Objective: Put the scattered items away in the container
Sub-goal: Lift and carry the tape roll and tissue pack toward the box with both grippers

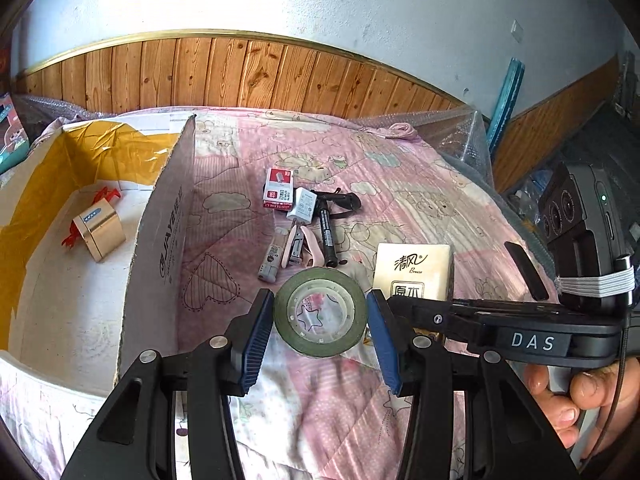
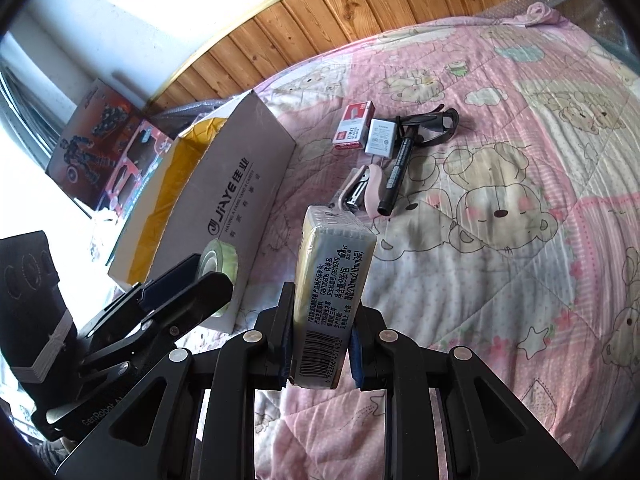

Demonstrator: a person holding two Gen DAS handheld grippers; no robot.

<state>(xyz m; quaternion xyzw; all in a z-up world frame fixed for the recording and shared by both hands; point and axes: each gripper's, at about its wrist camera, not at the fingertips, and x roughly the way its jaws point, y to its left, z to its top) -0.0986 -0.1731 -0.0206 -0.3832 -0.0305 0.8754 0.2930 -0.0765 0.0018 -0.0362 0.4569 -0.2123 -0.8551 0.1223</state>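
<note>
My left gripper (image 1: 320, 300) is shut on a green tape roll (image 1: 320, 312), one blue pad against each side, over the pink quilt beside the cardboard box (image 1: 160, 240). In the right wrist view the same roll (image 2: 218, 264) hangs by the box's wall (image 2: 240, 208). The right gripper (image 2: 322, 320) is shut on a tissue pack (image 2: 332, 280), held upright above the quilt; the pack (image 1: 414, 272) sits just right of the tape. On the quilt lie a red staple box (image 1: 278, 190), a white charger (image 1: 303, 206), a black marker (image 1: 328, 236), a pink stapler (image 1: 298, 246) and sunglasses (image 1: 340, 200).
Inside the box lies a small gold case (image 1: 100, 232) with something red beneath it. A grey stick-shaped item (image 1: 272, 256) lies beside the stapler. Toy boxes (image 2: 100, 140) stand left of the bed against the wall. A hand (image 1: 580, 396) grips the right tool. The bed's edge drops off at right.
</note>
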